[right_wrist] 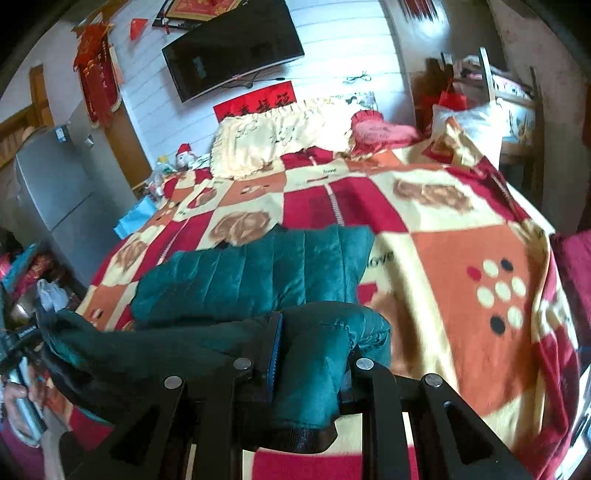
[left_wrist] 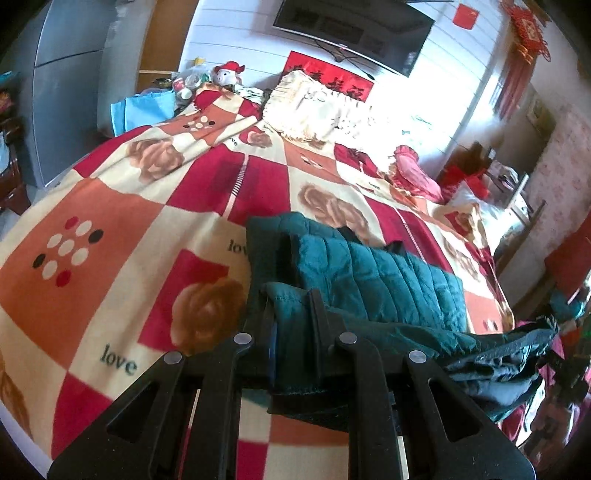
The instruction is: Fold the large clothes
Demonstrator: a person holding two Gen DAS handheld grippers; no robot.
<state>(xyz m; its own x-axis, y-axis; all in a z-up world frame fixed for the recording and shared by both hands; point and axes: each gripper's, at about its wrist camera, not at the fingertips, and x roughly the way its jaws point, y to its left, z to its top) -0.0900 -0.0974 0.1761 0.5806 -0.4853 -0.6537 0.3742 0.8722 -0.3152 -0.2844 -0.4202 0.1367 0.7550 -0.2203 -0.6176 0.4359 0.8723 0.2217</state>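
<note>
A dark teal quilted jacket [left_wrist: 369, 273] lies partly folded on a bed with a red, orange and cream checked blanket [left_wrist: 110, 221]. My left gripper [left_wrist: 291, 306] is shut on a lifted edge of the jacket, with fabric bunched between its fingers. In the right wrist view the jacket [right_wrist: 258, 273] lies ahead, and my right gripper [right_wrist: 314, 332] is shut on another raised part of it, near the black ribbed hem [right_wrist: 306, 439]. The stretch of jacket between the two grippers hangs slack above the blanket [right_wrist: 461, 295].
A cream frilled pillow [left_wrist: 314, 107] and a pink heart cushion [left_wrist: 413, 170] lie at the head of the bed. A television [left_wrist: 351, 29] hangs on the wall. A grey fridge [right_wrist: 55, 184] stands to the left, clutter beside the bed.
</note>
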